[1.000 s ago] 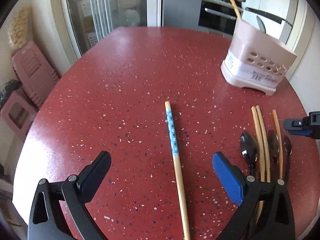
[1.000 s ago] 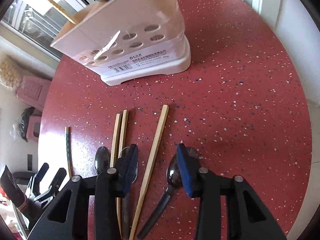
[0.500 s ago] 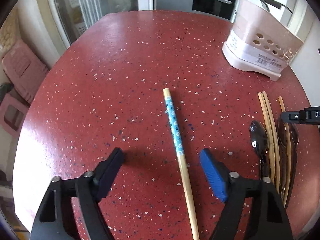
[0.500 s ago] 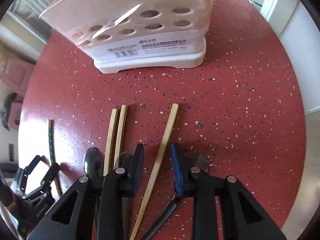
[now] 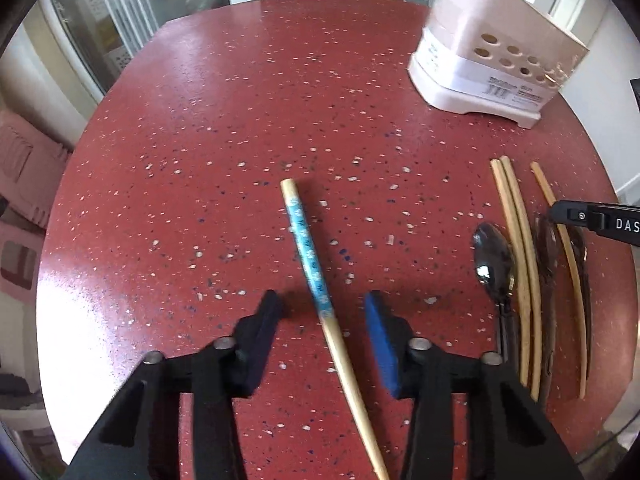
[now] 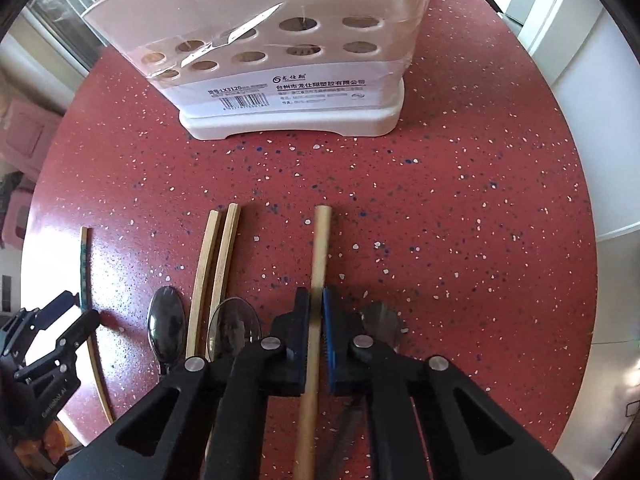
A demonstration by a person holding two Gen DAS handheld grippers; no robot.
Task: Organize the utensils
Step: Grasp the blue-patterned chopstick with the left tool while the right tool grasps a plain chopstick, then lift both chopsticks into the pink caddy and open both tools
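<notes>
While straddling the blue-patterned chopstick (image 5: 308, 252) with wide left gripper (image 5: 324, 312), pinching a plain bamboo chopstick (image 6: 319, 256) mid-shaft in right gripper (image 6: 316, 312); light, stiff, likely slippery.

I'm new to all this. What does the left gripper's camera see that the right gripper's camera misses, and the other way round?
Only the left wrist view shows the left gripper up close, open, with the blue-patterned chopstick between its fingers, and the table's far half toward the glass door.

Only the right wrist view shows the right gripper shut on a plain chopstick, the barcode label on the utensil holder, and a third spoon beside its right finger.

Both show the red speckled table, the holder, the paired chopsticks and two spoons beside them.
</notes>
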